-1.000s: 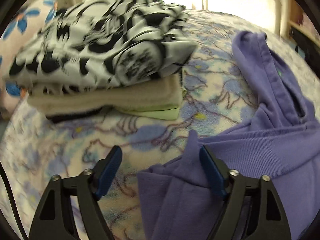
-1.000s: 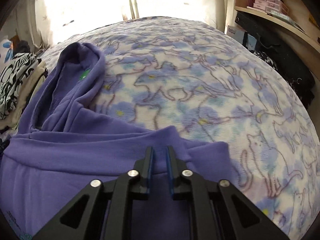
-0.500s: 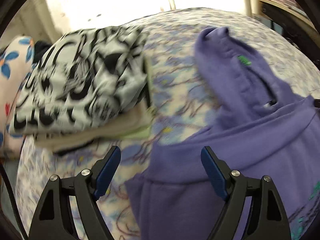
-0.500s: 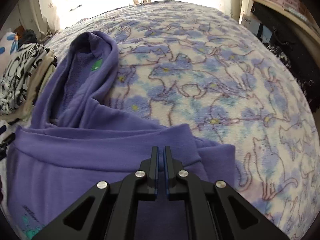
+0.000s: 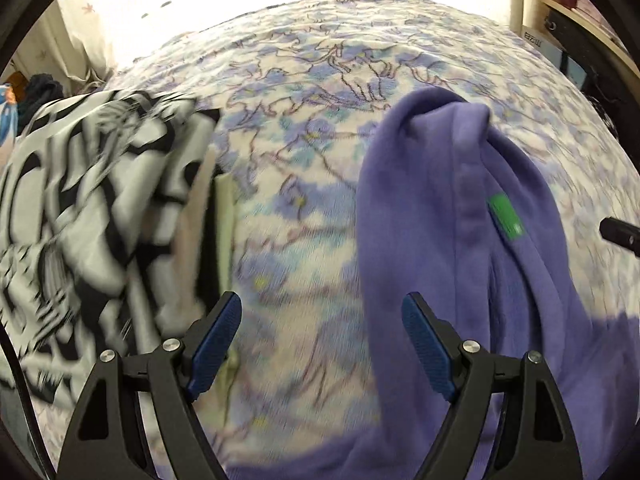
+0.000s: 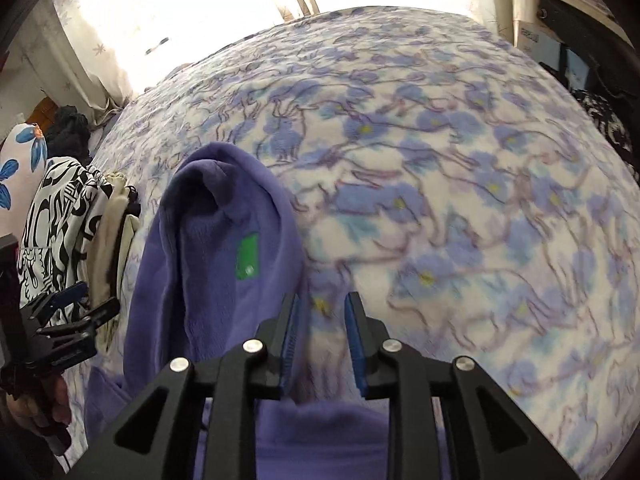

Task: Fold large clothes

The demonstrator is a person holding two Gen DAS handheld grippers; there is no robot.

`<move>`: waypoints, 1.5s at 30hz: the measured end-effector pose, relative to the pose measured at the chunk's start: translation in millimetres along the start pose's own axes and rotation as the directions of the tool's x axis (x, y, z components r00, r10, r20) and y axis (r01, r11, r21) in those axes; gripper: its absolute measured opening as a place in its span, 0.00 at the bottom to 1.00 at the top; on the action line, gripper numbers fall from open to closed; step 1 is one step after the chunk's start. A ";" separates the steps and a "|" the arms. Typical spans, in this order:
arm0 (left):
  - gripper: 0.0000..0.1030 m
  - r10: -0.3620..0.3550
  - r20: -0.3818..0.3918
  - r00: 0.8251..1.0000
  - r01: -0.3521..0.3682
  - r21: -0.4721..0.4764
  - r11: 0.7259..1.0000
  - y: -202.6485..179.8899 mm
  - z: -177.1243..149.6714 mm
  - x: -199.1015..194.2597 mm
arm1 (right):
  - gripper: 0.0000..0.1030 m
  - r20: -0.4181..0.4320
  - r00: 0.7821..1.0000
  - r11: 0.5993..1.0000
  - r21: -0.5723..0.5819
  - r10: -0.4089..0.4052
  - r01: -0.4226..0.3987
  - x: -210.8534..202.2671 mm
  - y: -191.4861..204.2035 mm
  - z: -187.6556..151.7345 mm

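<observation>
Both grippers have swung up the bed since a second ago, away from the body of the purple hoodie [image 6: 208, 248] and toward its hood, so the folded pile now sits off to the left instead of straight ahead. Over that second the right gripper [image 6: 320, 332] has just been parting its jaws: they were clamped on a fold of the purple fabric, and now they stand a little way apart with only the blanket [image 6: 440, 184] showing in the gap and the hood's edge just beside the left pad. That looks like a release after laying a fold down. The left gripper [image 5: 320, 344] stands wide with nothing between its pads, hanging over the strip of blanket between the stack and the hood.

The hoodie lies on the bed, its hood pointing toward the window, lining up, green label [image 5: 505, 216] showing. A stack of folded clothes [image 5: 92, 216], black-and-white print on top, rests on the left, well apart from it, probably so finished items stay clear of the working space. My guess is the hood gets folded down next.
</observation>
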State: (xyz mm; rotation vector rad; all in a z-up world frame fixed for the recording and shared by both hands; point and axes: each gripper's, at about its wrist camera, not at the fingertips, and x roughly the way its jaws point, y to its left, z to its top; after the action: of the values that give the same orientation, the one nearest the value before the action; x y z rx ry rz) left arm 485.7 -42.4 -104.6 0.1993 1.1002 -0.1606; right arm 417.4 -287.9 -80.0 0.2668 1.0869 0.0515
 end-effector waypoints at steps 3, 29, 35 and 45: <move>0.79 -0.005 -0.015 1.000 0.005 -0.009 1.000 -6.0 18.8 23.8 | 0.23 -0.015 1.000 1.000 -0.002 0.004 -0.004 23.0 8.8 15.4; 0.04 -0.041 0.101 0.994 0.038 0.025 0.999 5.5 12.4 -23.4 | 0.05 0.128 0.988 0.995 -0.059 0.087 -0.080 -21.0 10.9 24.5; 0.04 -0.080 0.177 0.981 0.077 0.025 0.997 19.4 -31.6 -116.6 | 0.05 0.226 0.960 0.977 -0.168 0.168 -0.131 -125.6 32.0 -24.2; 0.05 -0.200 0.187 0.962 0.185 0.092 0.978 16.7 -189.5 -215.7 | 0.07 0.215 0.972 0.936 -0.352 0.095 -0.013 -205.7 45.0 -182.6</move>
State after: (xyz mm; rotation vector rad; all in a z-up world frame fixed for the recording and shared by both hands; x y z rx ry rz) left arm 229.3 25.6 6.6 0.1391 0.9168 -0.3881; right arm 164.6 -245.2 29.5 -0.0188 0.8221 0.2555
